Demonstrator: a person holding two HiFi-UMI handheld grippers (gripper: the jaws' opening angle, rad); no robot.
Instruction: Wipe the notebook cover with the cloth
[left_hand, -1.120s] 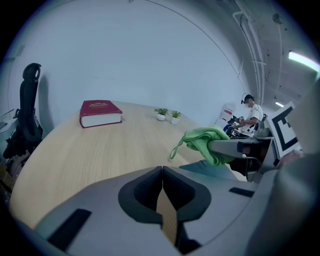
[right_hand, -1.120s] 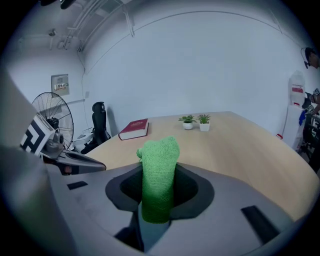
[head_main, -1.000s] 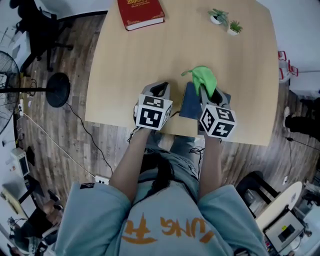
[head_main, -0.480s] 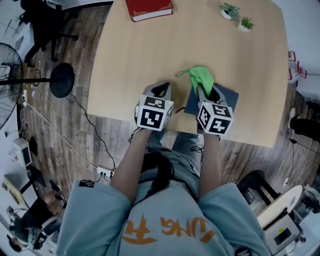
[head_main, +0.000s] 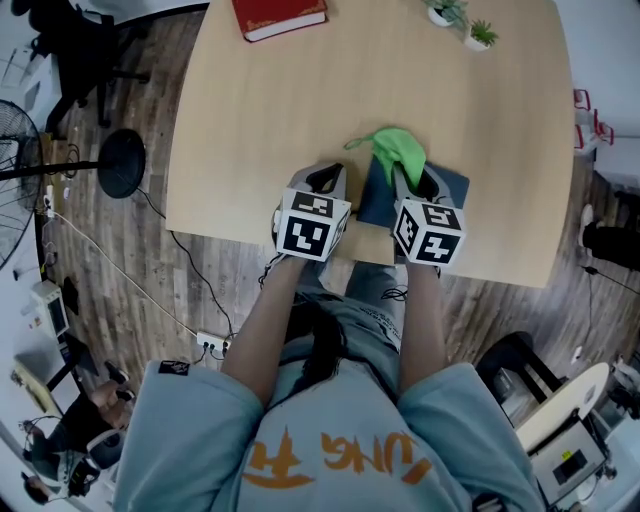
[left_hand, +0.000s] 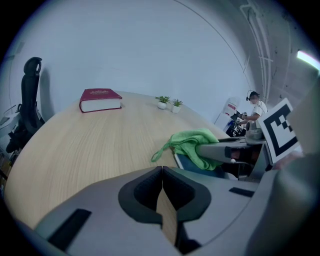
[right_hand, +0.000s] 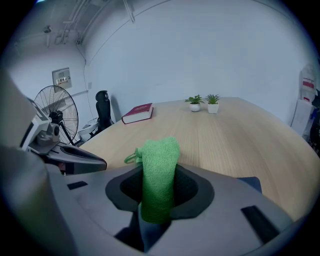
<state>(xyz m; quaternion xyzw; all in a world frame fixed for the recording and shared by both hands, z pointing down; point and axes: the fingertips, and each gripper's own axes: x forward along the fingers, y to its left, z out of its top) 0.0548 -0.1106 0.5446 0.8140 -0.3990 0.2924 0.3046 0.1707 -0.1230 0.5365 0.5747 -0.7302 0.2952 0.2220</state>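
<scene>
While we squeeze the green cloth (head_main: 398, 148) tight in our right gripper (head_main: 411, 178), the cloth sits at the far end of the blue notebook (head_main: 376, 200). Under the notebook is the wooden table (head_main: 300, 100). Just left of the notebook, our left gripper (head_main: 322, 180) is pinched together with nothing in it. Far past the notebook we see a red book (head_main: 278, 17) and two little plants (head_main: 465, 22).

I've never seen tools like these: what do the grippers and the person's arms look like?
The left gripper and right gripper are grey with black-padded jaws, each carrying a white cube of black square markers. The person wears a light blue short-sleeved shirt with orange print.
</scene>
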